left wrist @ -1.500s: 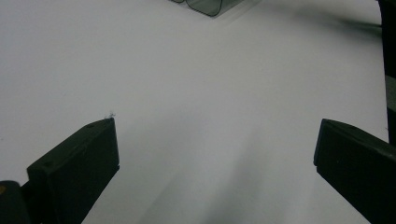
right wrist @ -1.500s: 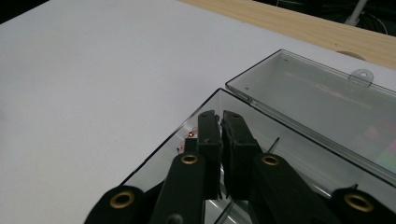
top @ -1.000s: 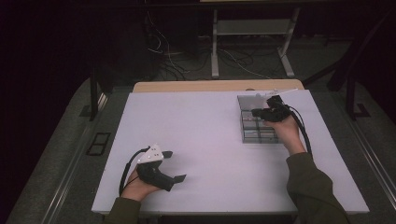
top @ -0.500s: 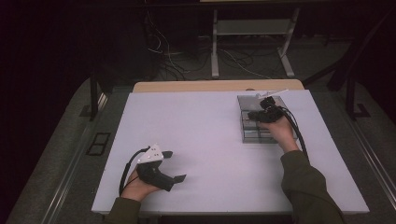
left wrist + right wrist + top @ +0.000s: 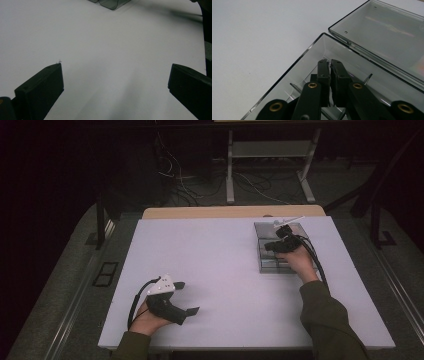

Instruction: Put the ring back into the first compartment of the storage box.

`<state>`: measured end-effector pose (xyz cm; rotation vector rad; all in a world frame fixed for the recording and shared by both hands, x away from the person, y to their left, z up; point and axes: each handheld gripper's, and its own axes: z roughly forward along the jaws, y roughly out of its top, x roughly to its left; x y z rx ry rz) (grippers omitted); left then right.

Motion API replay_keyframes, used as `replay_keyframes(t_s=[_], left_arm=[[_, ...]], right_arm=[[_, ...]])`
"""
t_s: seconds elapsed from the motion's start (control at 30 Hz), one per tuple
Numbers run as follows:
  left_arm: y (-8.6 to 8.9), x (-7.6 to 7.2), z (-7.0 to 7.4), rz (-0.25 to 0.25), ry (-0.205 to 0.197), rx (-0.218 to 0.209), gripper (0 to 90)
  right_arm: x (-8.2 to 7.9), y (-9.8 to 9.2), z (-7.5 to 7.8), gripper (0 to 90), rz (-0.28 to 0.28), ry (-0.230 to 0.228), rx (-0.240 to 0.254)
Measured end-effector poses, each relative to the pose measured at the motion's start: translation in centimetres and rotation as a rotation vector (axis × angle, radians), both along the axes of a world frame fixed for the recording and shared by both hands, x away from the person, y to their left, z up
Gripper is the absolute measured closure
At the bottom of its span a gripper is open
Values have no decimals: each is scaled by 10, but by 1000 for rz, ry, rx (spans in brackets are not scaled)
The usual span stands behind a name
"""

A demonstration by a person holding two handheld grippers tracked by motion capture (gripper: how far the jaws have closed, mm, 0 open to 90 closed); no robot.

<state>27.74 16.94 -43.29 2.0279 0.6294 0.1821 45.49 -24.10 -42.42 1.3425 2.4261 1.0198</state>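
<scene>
A white bench [image 5: 225, 270] stood in a dark room, with cables and a metal frame on the floor beyond its far edge. A clear smoked-plastic compartment box [image 5: 272, 252] sat on the bench toward the far right, its hinged lid [image 5: 384, 27] lying open and flat beside the tray. The right gripper [image 5: 274, 246], held in the person's right hand [image 5: 300, 262], was positioned over the box. In the right gripper view its fingers [image 5: 323, 75] were brought together, almost touching, with only a thin slit between them, and reached down into a compartment near the box's corner; whether anything was pinched between them could not be determined. The left gripper [image 5: 182, 297] rested low over the bench at the near left, held in the left hand [image 5: 147, 320], well apart from the box. Its fingers [image 5: 42, 87] were spread wide over bare white surface and held nothing.
</scene>
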Motion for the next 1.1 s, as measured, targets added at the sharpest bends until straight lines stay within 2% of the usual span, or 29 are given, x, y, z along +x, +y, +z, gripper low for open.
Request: replay_keyframes(t_s=[0.33,0.67,0.8,1.1], left_arm=[[0,0,0,1,0,-1,0],[0,1,-1,2,1,2,0],[0,2,-1,5,2,0,0],[-2,3,-1,9,7,5,0]], right_arm=[[-1,-4,2,808,-9,-13,14],[-11,-15,12,603,-21,-65,86],[-15,-18,14,522,-33,-77,98],[-26,-27,23,455,-6,-116,146]])
